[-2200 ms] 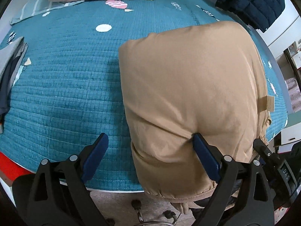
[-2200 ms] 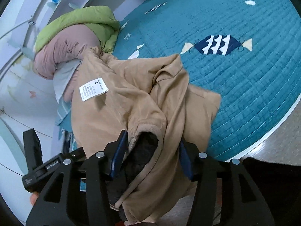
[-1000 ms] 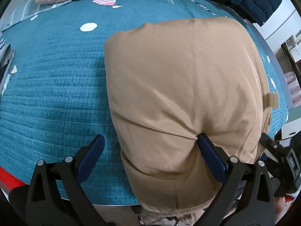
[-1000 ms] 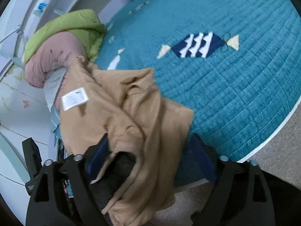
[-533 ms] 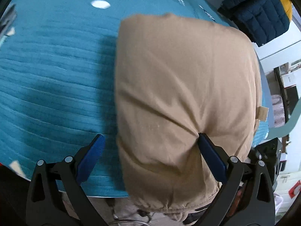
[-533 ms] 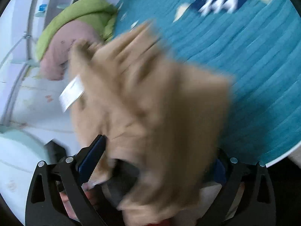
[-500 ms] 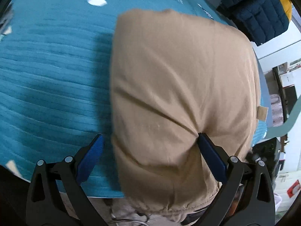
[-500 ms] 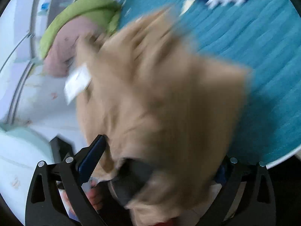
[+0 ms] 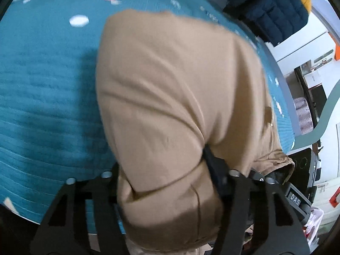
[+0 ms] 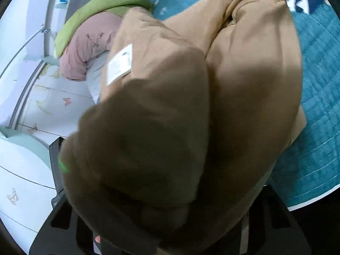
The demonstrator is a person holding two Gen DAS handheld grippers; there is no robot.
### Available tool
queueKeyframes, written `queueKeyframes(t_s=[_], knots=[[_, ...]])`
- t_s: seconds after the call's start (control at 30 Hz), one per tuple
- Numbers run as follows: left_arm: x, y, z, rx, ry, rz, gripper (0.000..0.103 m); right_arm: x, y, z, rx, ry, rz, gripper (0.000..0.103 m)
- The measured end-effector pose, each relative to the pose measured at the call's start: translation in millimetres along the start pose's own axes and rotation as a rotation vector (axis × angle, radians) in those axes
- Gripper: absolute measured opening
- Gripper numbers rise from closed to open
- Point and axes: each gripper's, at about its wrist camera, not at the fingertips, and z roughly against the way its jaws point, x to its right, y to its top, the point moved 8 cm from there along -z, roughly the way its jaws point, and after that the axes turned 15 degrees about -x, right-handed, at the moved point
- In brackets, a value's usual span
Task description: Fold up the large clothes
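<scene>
A large tan jacket (image 9: 174,97) lies folded on the teal quilted bed (image 9: 42,85), its near end hanging over the bed edge. My left gripper (image 9: 163,170) is closed on the jacket's near hem, with cloth bunched between the fingers. In the right wrist view the same tan jacket (image 10: 191,106), with a white care label (image 10: 119,63), is lifted and draped over my right gripper, hiding its fingers. Only the gripper's black frame shows below.
A navy puffer coat (image 9: 269,8) hangs at the far right. Pink bedding (image 10: 87,48) and green bedding (image 10: 102,6) are piled at the bed's far end by a white wall. The bed's near edge and floor lie just below the grippers.
My left gripper has closed onto the jacket's hem; earlier it was wide open. The right gripper has lifted its part of the jacket up, so cloth now covers the fingers.
</scene>
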Motion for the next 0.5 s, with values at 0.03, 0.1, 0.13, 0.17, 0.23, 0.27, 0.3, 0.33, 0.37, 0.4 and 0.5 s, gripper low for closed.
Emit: queueKeyframes(t_s=[0.03, 0.1, 0.13, 0.17, 0.23, 0.27, 0.3, 0.33, 0.37, 0.4, 0.5], knots=[[0, -1, 10, 0.026, 0.014, -0.012, 0.052, -15, -2, -3, 0.002, 0.001, 0.033, 0.039], [-2, 1, 35, 0.081, 0.064, -0.047, 0.049, -40, -7, -11, 0.003, -0.004, 0.089, 0.038], [-4, 3, 45, 0.101, 0.081, -0.058, 0.048, -52, -7, -15, 0.004, -0.003, 0.113, 0.038], [-9, 4, 63, 0.133, 0.101, -0.068, 0.048, -63, -7, -19, 0.004, 0.0, 0.134, 0.038], [-21, 7, 93, 0.181, 0.123, -0.073, 0.047, -91, -8, -31, -0.001, 0.01, 0.187, 0.037], [-29, 8, 109, 0.208, 0.14, -0.075, 0.047, -106, -8, -38, -0.005, 0.015, 0.213, 0.037], [-34, 13, 120, 0.228, 0.152, -0.073, 0.047, -122, -9, -47, -0.011, 0.021, 0.242, 0.037], [-44, 15, 136, 0.251, 0.168, -0.069, 0.047, -135, -8, -55, -0.017, 0.025, 0.266, 0.037], [-58, 16, 155, 0.283, 0.186, -0.059, 0.047, -150, -8, -66, -0.022, 0.028, 0.291, 0.037], [-67, 16, 167, 0.301, 0.196, -0.053, 0.047, -171, -9, -80, -0.034, 0.032, 0.328, 0.037], [-109, 17, 214, 0.365, 0.227, -0.024, 0.047, -210, -8, -111, -0.055, 0.051, 0.397, 0.037]])
